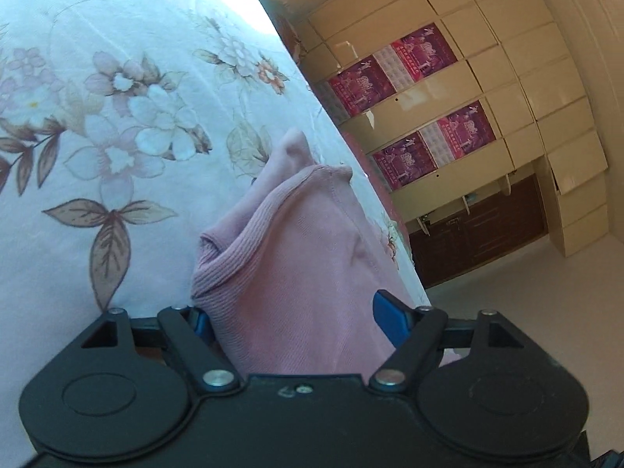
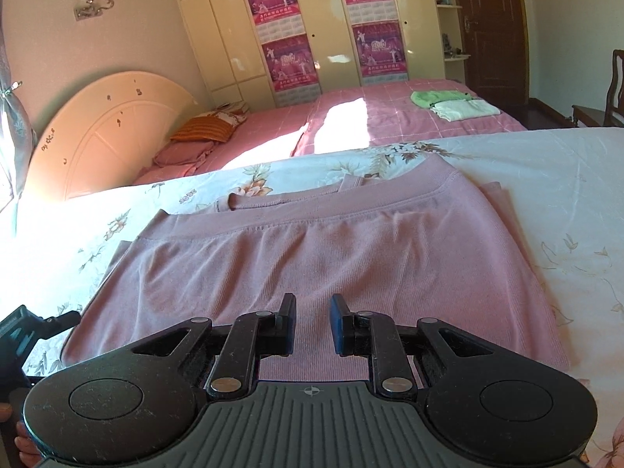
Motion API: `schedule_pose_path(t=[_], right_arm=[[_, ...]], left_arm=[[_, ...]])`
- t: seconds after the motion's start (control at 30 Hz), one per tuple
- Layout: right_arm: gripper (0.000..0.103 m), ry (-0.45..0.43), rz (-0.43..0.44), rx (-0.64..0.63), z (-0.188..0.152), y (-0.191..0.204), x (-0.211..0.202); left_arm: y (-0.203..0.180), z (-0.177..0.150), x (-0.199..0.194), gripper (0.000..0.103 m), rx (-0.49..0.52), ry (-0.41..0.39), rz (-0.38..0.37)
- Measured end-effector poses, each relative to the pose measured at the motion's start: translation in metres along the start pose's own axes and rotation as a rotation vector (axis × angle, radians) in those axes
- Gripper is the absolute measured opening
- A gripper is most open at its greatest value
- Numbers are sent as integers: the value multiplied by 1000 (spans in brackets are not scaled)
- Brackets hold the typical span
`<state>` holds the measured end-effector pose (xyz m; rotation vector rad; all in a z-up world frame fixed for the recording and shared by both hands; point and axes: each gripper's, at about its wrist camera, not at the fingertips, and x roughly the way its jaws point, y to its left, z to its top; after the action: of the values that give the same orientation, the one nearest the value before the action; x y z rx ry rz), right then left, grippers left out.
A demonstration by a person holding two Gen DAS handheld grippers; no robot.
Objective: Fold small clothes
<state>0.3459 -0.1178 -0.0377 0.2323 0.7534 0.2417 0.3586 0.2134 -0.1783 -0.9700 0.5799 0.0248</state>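
A pink knit garment [image 2: 331, 241] lies folded flat on the white floral bedsheet [image 2: 546, 179], its ribbed hem across the far side. My right gripper [image 2: 312, 323] hovers over its near edge, open by a narrow gap with nothing between the pads. In the left wrist view, a bunched corner of the garment [image 1: 304, 234] rises between the jaws of my left gripper [image 1: 295, 319]. These jaws stand wide; the cloth hides most of the left pad, while the right pad [image 1: 390, 319] shows a bare blue face. The black body of the left gripper [image 2: 23, 331] sits at the garment's left edge.
The bed's edge [image 1: 366, 195] runs close beside the bunched corner, with floor [image 1: 507, 312] beyond. A second pink bed [image 2: 390, 124] carries folded green [image 2: 440, 97] and white [image 2: 464, 111] clothes. A headboard [image 2: 105, 128], a wardrobe [image 2: 312, 19] and a chair [image 2: 608, 97] stand behind.
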Motion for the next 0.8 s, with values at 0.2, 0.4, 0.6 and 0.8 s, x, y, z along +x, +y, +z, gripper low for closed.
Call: schedule_pose_path(t=[0.2, 0.4, 0.6, 0.8], right_arm=[[2, 32, 15, -48, 3, 25, 23], [2, 73, 32, -70, 0, 41, 56], [2, 61, 43, -79, 4, 42, 59], [2, 168, 49, -107, -1, 29, 92]], left_arm=[[5, 0, 3, 58, -77, -58, 1], [5, 12, 23, 22, -129, -8, 63], [7, 12, 11, 10, -105, -23, 38], [26, 5, 12, 10, -132, -45, 26]])
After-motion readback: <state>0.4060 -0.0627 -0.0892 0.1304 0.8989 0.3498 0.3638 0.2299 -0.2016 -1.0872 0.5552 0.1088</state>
